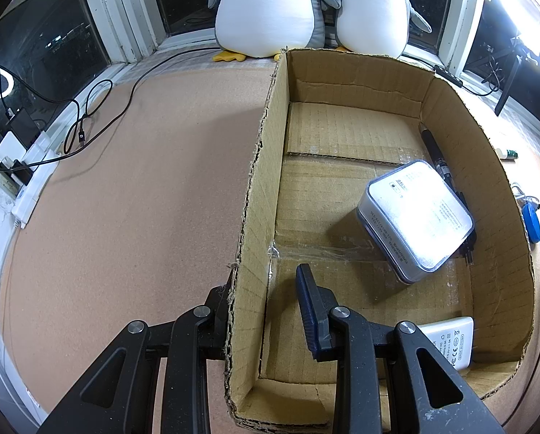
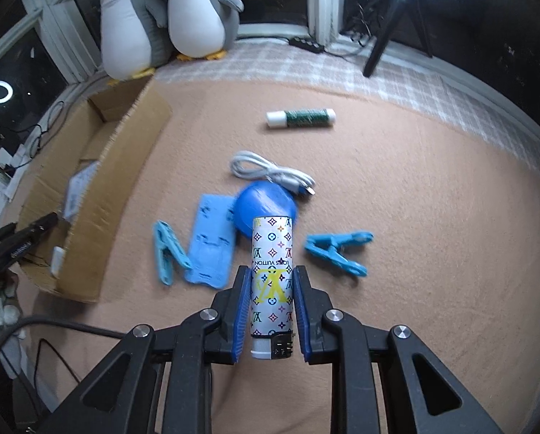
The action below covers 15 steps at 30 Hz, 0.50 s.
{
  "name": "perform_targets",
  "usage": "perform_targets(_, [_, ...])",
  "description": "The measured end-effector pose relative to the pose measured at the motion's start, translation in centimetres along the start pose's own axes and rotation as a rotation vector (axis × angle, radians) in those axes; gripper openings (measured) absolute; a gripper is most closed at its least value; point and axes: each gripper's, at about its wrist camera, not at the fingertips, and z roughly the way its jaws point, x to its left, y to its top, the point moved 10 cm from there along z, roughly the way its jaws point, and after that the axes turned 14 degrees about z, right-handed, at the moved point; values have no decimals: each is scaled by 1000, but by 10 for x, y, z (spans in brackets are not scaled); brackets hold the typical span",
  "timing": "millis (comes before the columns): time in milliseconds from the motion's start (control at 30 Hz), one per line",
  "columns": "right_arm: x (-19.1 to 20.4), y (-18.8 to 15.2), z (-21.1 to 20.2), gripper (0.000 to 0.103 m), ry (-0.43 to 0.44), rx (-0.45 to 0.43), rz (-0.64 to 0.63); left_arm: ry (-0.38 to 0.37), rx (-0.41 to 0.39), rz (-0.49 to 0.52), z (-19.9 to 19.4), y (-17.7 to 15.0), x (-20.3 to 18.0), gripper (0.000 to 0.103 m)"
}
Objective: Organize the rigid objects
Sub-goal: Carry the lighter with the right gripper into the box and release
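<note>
Your right gripper [image 2: 271, 311] is pinching a patterned lighter [image 2: 272, 282] between its blue pads, low in the centre of the right wrist frame. The lighter runs lengthwise along the fingers, its printed body reaching past the tips and its white cap and metal head toward the camera. The step in hand looks like carrying it to the cardboard box [image 2: 89, 195] at the left of that frame. Hold the squeeze steady, since the smooth round body could probably slip or twist. Bring it over the near wall before you lower it, then let go close to the box floor so it does not bounce.

Your left gripper [image 1: 266, 307] straddles the left wall of the cardboard box [image 1: 501, 217], with one finger outside and one inside. It is set around the cardboard, but whether it actually clamps the wall is hard to tell. Keep it there to steady the box.

Inside, a white case [image 1: 416, 217] lies at centre right, with a black pen [image 1: 434, 152] beside it along the right wall, and a white charger [image 1: 451, 340] sits at the lower right. The upper left of the box floor looks free, so aim there.

A blue clip [image 2: 337, 249], a glue stick [image 2: 300, 117] and a white cable [image 2: 270, 171] lie on the surface beyond the lighter.
</note>
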Motion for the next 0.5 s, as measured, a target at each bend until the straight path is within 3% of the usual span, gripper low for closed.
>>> perform_targets(500, [135,50,-26,21,151,-88,-188,-5,-2,-8,1,0,0,30])
